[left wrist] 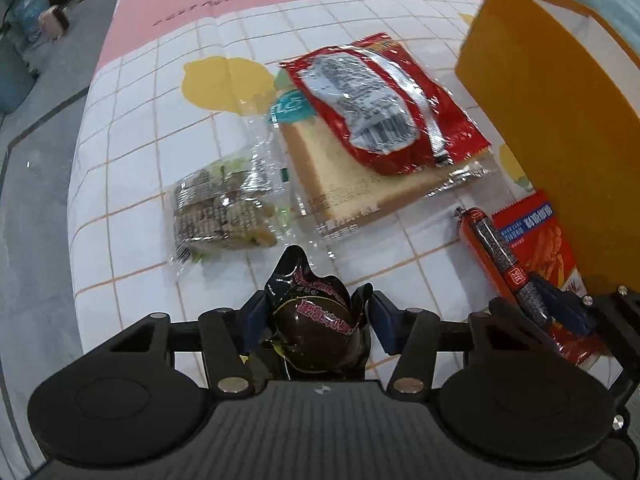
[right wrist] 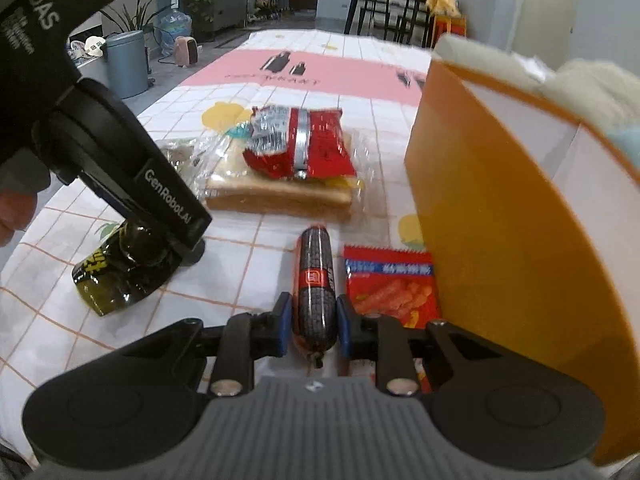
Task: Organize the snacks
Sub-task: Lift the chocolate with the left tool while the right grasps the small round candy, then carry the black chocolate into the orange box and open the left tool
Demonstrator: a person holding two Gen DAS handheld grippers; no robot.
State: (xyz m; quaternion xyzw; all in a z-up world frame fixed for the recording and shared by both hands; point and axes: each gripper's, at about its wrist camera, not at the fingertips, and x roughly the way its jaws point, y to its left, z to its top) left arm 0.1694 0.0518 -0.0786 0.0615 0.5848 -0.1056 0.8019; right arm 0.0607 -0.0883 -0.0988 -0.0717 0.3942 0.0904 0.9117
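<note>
Here the sausage [right wrist: 314, 284] lies clamped between the right gripper [right wrist: 311, 324] pads.

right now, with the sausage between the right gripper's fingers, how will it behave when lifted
The sausage looks round and firm, so it probably won't flop. Its glossy casing may slip between the right gripper's pads. Set down on the tablecloth, it could roll sideways.

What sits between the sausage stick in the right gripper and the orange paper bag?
Only the flat red-and-blue snack packet, lying on the tablecloth between the orange-and-black sausage stick and the foot of the tall orange paper bag. The right gripper has its pads against the sausage. Lifted over the bag's wall, nothing visible blocks it.
</note>
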